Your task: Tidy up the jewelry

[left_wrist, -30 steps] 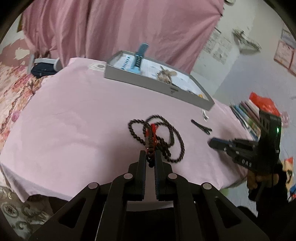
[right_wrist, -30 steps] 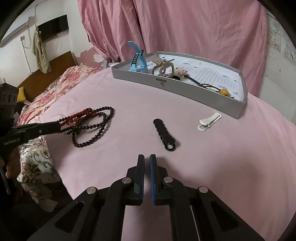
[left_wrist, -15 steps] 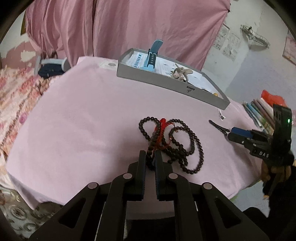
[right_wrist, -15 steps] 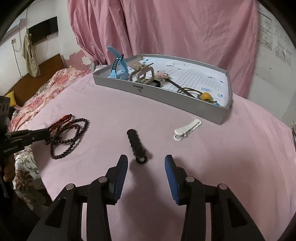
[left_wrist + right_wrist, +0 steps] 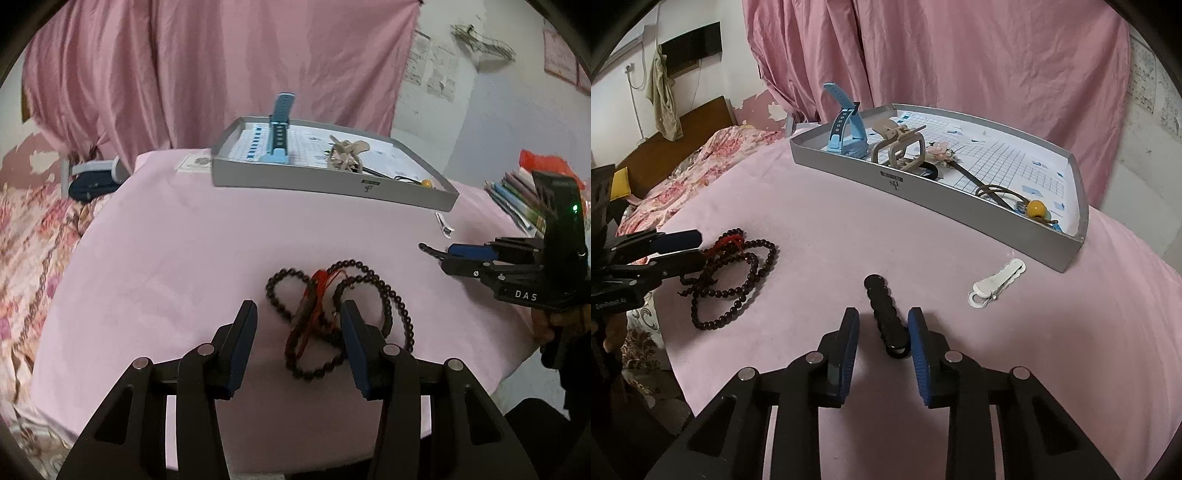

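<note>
A dark bead necklace with red thread [image 5: 325,317] lies loose on the pink tablecloth, partly between the fingers of my open left gripper [image 5: 299,314]. In the right wrist view the bead necklace [image 5: 738,266] sits at the left, with the left gripper [image 5: 696,251] at its edge. My right gripper [image 5: 883,314] is open with its fingers on either side of a black wavy hair clip [image 5: 881,295] that lies flat on the cloth. A white clip [image 5: 995,282] rests near the grey tray [image 5: 923,192].
The tray holds a blue watch strap [image 5: 849,133], a beige claw clip [image 5: 897,147] and a hair tie with a yellow bead [image 5: 1034,208]. A floral quilt [image 5: 701,162] lies beyond the left table edge. Stacked books [image 5: 517,199] sit to the right.
My left gripper has opened and let go of the bead necklace, which now rests on the cloth. My right gripper opened and moved forward around the black clip.
</note>
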